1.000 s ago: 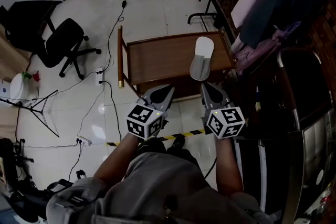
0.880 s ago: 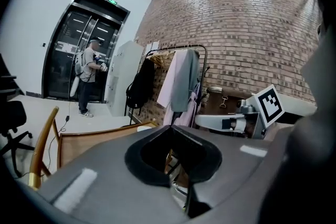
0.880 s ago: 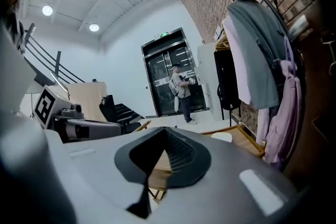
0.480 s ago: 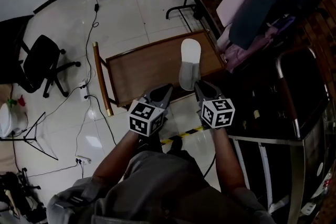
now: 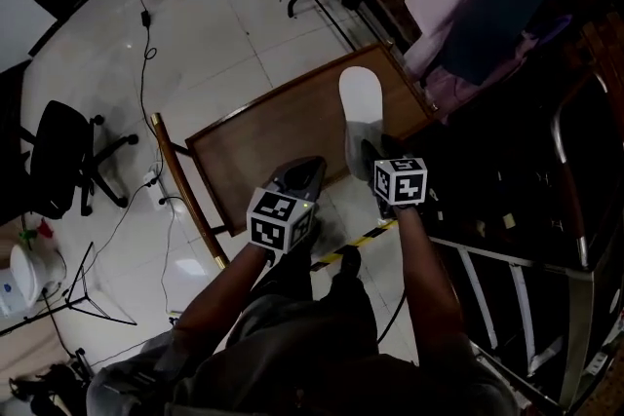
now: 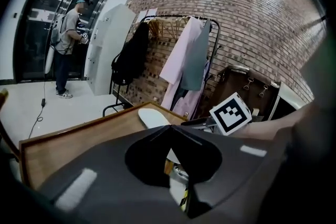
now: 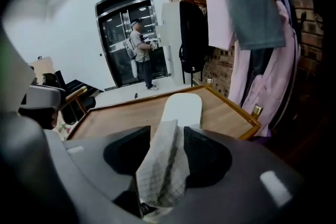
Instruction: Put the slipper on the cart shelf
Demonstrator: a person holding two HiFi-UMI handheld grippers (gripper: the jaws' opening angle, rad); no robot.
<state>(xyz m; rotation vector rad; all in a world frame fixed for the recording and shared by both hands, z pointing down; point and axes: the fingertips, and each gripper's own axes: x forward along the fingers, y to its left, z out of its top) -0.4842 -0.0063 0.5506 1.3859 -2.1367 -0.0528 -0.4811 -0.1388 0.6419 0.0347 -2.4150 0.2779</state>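
A white slipper (image 5: 359,102) lies flat on the wooden cart shelf (image 5: 263,136), near its right edge, toe pointing away. My right gripper (image 5: 369,151) is at the slipper's near end. In the right gripper view its jaws are opening, with the quilted upper of the slipper (image 7: 181,110) still standing between them at the right gripper (image 7: 167,139). My left gripper (image 5: 302,172) hovers over the shelf's near edge, left of the slipper, shut and empty. In the left gripper view the left gripper (image 6: 170,128) has its tips together, and the slipper (image 6: 152,117) shows beyond them.
A clothes rack with pink and grey garments (image 5: 487,5) stands just right of the cart. A dark metal frame (image 5: 517,209) is at the near right. An office chair (image 5: 58,156) and floor cables are to the left. A person (image 7: 140,52) stands by glass doors.
The view has swung, and both grippers have moved forward to the cart's near edge. The right gripper now reaches over the slipper's near end; the slipper rests on the shelf.
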